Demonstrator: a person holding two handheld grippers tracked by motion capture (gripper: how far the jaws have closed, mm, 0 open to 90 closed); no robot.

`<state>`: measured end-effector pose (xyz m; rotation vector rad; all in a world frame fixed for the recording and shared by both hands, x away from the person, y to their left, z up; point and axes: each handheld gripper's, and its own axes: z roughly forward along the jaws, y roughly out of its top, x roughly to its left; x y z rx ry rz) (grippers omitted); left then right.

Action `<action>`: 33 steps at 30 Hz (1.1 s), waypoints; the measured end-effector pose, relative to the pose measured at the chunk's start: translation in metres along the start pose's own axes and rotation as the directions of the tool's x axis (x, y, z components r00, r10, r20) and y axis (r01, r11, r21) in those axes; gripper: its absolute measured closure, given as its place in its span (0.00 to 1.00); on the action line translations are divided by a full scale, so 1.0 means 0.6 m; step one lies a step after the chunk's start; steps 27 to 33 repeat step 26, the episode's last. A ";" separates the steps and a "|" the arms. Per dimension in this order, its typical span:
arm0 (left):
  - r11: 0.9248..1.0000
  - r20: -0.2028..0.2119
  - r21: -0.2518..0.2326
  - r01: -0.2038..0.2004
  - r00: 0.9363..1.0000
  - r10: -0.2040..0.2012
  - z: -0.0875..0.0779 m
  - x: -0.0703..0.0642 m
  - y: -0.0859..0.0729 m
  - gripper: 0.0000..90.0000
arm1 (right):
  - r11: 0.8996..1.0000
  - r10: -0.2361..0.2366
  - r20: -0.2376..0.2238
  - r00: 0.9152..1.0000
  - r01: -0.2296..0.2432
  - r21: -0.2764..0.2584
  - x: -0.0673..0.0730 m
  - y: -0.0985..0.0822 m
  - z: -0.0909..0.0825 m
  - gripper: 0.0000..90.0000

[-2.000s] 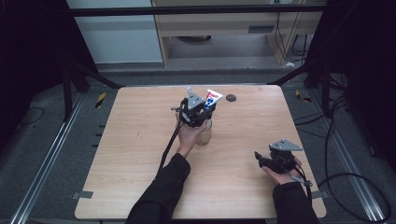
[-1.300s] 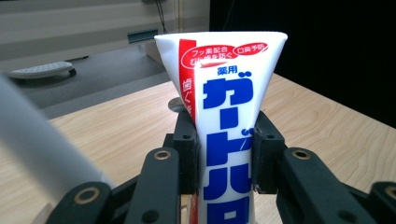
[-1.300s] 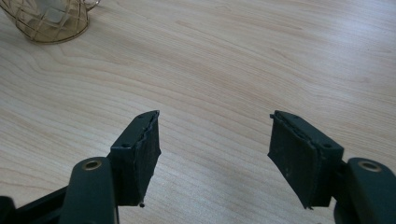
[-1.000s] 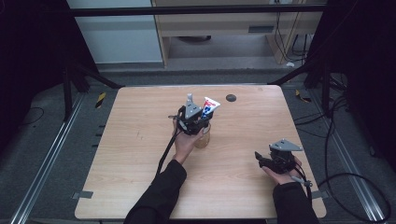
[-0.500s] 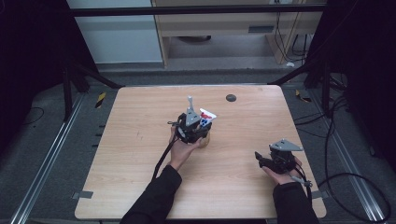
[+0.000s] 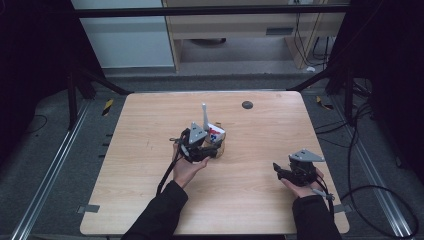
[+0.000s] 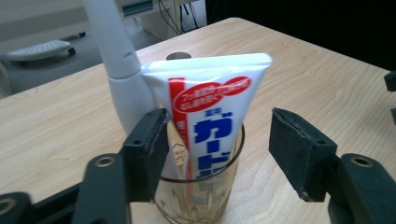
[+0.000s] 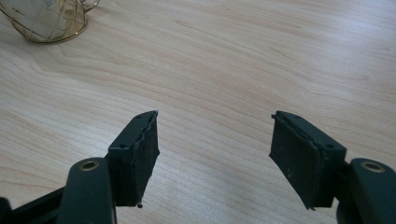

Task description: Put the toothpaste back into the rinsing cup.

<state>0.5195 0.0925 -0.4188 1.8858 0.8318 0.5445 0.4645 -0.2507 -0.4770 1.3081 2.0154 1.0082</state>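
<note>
Two things, a soft toothpaste tube [image 7: 210, 107] and a stiff white toothbrush [image 7: 122, 70], stand in the fragile, slippery glass cup [image 7: 201, 191] mid-bench, best gripped low on its wall, between the left gripper's [image 7: 212, 154] parted jaws; the right gripper [image 8: 215, 154] gapes empty, well apart.

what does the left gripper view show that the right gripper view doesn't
Left gripper view: a white, red and blue toothpaste tube and a white toothbrush handle standing upright in the clear amber-tinted glass cup, with the left gripper open on either side of the cup, and a small dark round disc on the table behind them.

Right gripper view: the right gripper open over bare table, with the cup's base off in the top left corner.

Both: the light wooden table and that same glass cup.
</note>
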 end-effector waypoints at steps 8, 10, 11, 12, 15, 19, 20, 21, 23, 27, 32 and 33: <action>0.996 -0.027 0.045 -0.074 0.997 0.075 -0.042 -0.008 -0.003 0.35 | 1.000 0.004 0.006 1.000 -0.004 0.000 -0.006 -0.002 -0.006 0.32; 0.994 -0.033 0.059 -0.096 0.995 0.098 -0.054 -0.006 -0.010 0.34 | 1.000 0.004 0.007 1.000 -0.004 0.003 -0.006 -0.002 -0.006 0.31; 0.993 -0.035 0.066 -0.101 0.994 0.104 -0.062 -0.005 -0.015 0.34 | 1.000 0.005 0.006 1.000 -0.005 0.003 -0.006 -0.002 -0.007 0.30; 0.992 -0.033 0.071 -0.105 0.994 0.107 -0.067 -0.003 -0.019 0.34 | 1.000 0.007 0.006 1.000 -0.007 0.005 -0.006 -0.002 -0.007 0.30; 0.989 -0.041 0.095 -0.114 0.992 0.119 -0.084 0.005 -0.037 0.33 | 1.000 0.008 0.007 1.000 -0.008 0.009 -0.007 -0.005 -0.007 0.29; 0.989 -0.044 0.121 -0.080 0.995 0.086 -0.106 0.022 -0.069 0.32 | 1.000 0.009 0.011 1.000 -0.010 0.021 -0.009 -0.008 -0.008 0.28; 0.988 -0.048 0.134 -0.074 0.996 0.081 -0.111 0.027 -0.079 0.31 | 1.000 0.011 0.013 1.000 -0.011 0.023 -0.010 -0.008 -0.010 0.27; 0.987 -0.053 0.147 -0.065 0.996 0.074 -0.116 0.033 -0.091 0.31 | 1.000 0.008 0.015 1.000 -0.008 0.024 -0.011 -0.008 -0.010 0.26; 0.982 -0.066 0.182 -0.045 0.996 0.058 -0.126 0.047 -0.113 0.31 | 0.999 0.010 0.009 1.000 -0.010 0.031 -0.012 -0.011 -0.014 0.25; 0.974 -0.083 0.225 0.001 0.996 0.018 -0.141 0.071 -0.143 0.30 | 0.999 0.000 0.016 1.000 -0.001 0.054 -0.015 -0.019 -0.020 0.25; 0.974 -0.083 0.225 0.001 0.996 0.018 -0.141 0.071 -0.143 0.30 | 0.999 0.000 0.016 1.000 -0.001 0.054 -0.015 -0.019 -0.020 0.25; 0.974 -0.083 0.225 0.001 0.996 0.018 -0.141 0.071 -0.143 0.30 | 0.999 0.000 0.016 1.000 -0.001 0.054 -0.015 -0.019 -0.020 0.25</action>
